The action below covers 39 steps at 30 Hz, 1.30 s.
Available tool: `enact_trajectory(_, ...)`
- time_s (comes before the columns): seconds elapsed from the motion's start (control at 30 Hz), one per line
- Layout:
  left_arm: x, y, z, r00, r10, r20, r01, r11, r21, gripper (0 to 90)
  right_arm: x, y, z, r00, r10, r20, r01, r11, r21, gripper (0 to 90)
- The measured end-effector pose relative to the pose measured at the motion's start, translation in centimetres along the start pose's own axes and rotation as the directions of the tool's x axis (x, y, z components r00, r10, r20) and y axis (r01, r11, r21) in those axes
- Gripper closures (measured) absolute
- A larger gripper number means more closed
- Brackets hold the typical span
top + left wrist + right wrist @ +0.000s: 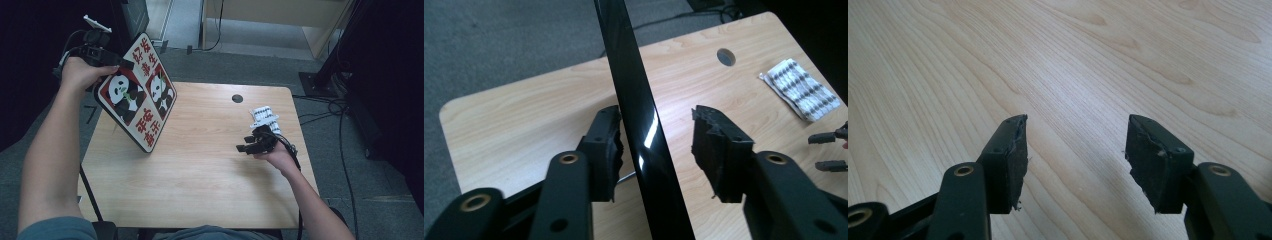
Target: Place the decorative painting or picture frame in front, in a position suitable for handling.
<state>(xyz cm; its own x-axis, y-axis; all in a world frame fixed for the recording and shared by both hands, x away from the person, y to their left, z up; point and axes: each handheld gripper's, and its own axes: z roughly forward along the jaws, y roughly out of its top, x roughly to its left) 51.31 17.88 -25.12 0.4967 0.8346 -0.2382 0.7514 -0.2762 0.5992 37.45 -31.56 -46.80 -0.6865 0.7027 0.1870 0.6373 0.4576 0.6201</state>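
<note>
A flat board (137, 97) with panda pictures and red panels stands tilted at the table's left, its lower corner on the wood. My left gripper (120, 64) sits at the board's upper edge. In the left gripper view the board's glossy black edge (644, 130) runs between the jaws of my left gripper (656, 117); one jaw touches it and the other stands apart, so the gripper is open. My right gripper (248, 143) hovers low over the table's right side, open. Bare wood lies between the jaws of my right gripper (1075, 127).
A white sheet of small dark dots (264, 116) lies just behind the right gripper; the same sheet (799, 87) appears in the left gripper view. The wooden table (200, 180) has a round cable hole (237, 98) near its far edge. Cables lie on the floor at right.
</note>
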Motion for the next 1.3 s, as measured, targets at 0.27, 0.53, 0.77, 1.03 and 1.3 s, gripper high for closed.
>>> enact_trajectory(0.27,0.1,1.1,1.0,0.9989,-0.035,-0.030,0.037,0.9959,0.082,69.6,-0.5,-0.6,-0.6,0.9996,0.025,0.016,-0.024,1.000,-0.015,43.1)
enact_trajectory(0.53,-1.4,2.1,0.9,0.9965,-0.044,-0.071,0.054,0.9877,0.146,79.7,-1.3,-1.0,-1.1,0.9982,0.055,0.024,-0.054,0.998,-0.038,44.9)
enact_trajectory(0.77,-3.4,2.3,-0.2,0.9982,-0.032,-0.051,0.037,0.9928,0.114,80.0,-1.7,-1.0,-1.4,0.9976,0.063,0.027,-0.062,0.997,-0.048,45.1)
enact_trajectory(1.03,-7.3,2.3,-2.4,0.9992,0.037,0.013,-0.038,0.9946,0.097,79.4,-2.3,-1.0,-1.5,0.9951,0.095,0.026,-0.093,0.993,-0.066,45.1)
enact_trajectory(1.3,-12.8,1.2,-2.7,0.9878,0.131,0.085,-0.141,0.9805,0.136,79.5,-2.3,-0.8,-1.5,0.9949,0.088,0.050,-0.085,0.994,-0.067,45.0)
